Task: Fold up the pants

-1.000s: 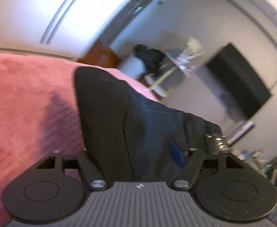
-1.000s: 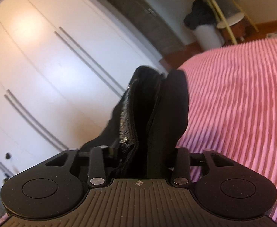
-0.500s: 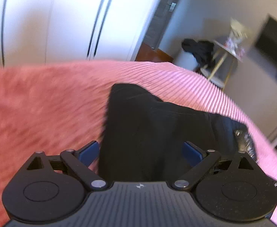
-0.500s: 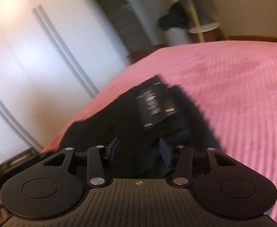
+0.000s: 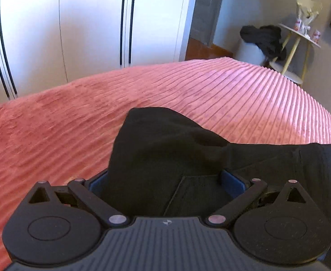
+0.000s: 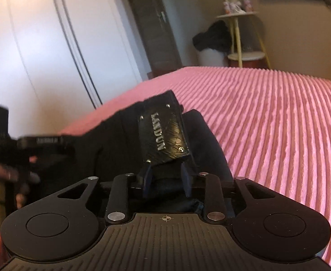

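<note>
The black pants (image 5: pixel 165 149) lie on the pink ribbed bedspread (image 5: pixel 52 124). My left gripper (image 5: pixel 164 180) is open wide, its blue pads either side of the cloth, which lies between them. In the right wrist view the pants (image 6: pixel 111 144) show their waistband with a black embossed label (image 6: pixel 163 135). My right gripper (image 6: pixel 166 178) has its blue pads a short way apart with the waistband cloth between them. The left gripper and the hand holding it show blurred at the left edge (image 6: pixel 12 144).
The bedspread (image 6: pixel 278 124) stretches ahead and right. White wardrobe doors (image 5: pixel 75 22) stand behind the bed. A small round side table (image 5: pixel 301 36) and a bin with dark clothes (image 5: pixel 260 38) stand by the far wall.
Both grippers came down from holding the pants up to the bed. The left gripper opened wide and the right one loosened; the pants now lie on the bedspread.
</note>
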### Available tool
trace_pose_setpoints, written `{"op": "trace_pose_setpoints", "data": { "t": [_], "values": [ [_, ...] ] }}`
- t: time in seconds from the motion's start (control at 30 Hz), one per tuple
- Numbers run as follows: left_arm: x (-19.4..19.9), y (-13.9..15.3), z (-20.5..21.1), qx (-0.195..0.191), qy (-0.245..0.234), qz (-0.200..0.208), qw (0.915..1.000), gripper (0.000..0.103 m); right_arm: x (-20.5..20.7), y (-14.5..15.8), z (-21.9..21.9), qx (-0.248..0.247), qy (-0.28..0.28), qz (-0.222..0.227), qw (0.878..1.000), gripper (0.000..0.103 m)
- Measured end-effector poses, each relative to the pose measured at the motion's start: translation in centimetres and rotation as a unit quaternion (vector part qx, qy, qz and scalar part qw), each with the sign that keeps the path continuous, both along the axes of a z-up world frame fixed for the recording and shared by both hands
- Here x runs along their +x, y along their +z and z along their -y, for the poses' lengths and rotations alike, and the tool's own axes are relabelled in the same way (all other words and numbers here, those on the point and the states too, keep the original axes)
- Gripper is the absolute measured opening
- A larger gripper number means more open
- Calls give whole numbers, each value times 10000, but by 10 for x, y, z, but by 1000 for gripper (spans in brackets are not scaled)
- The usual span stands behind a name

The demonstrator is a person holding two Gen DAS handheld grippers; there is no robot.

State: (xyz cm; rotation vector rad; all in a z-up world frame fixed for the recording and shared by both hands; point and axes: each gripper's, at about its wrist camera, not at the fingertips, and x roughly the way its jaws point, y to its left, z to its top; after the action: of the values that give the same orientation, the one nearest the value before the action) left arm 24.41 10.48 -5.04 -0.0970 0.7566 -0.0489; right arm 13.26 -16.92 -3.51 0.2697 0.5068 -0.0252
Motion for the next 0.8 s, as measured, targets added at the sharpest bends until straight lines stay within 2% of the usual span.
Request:
{"op": "trace_pose_setpoints", "data": {
  "t": [0.1,0.2,0.3,0.37,0.43,0.53,0.63,0.67,0.8],
  "values": [
    [-7,-4,3,143,0,211,9997,99,0,-3,-7,-117,-3,-35,9999,31],
    [-14,7,-1,61,78,-57,9999,99,3,-4,-9,-249,-24,-24,9997,31],
    [-42,19,-2,131,41,-298,9995,99,0,2,-13,-384,-107,46,9992,31],
    [-77,26,0,373,-179,-193,9990,99,-9,10,-23,-641,-19,189,9978,38],
    [-113,25,2,761,-363,-165,9963,99,-14,12,-36,-818,254,186,9962,38],
    [-139,15,-7,405,-232,-411,9981,99,-17,4,-62,-1360,551,74,9891,39],
    [-143,13,-16,47,-19,-642,9979,99,-21,-2,-78,-1953,642,0,9786,39],
    [-143,14,-15,18,-15,-693,9976,99,-23,-3,-78,-2012,658,-19,9773,39],
    [-146,11,-7,316,-103,-567,9978,99,-24,-7,-78,-2082,696,-103,9756,38]
  ]
}}
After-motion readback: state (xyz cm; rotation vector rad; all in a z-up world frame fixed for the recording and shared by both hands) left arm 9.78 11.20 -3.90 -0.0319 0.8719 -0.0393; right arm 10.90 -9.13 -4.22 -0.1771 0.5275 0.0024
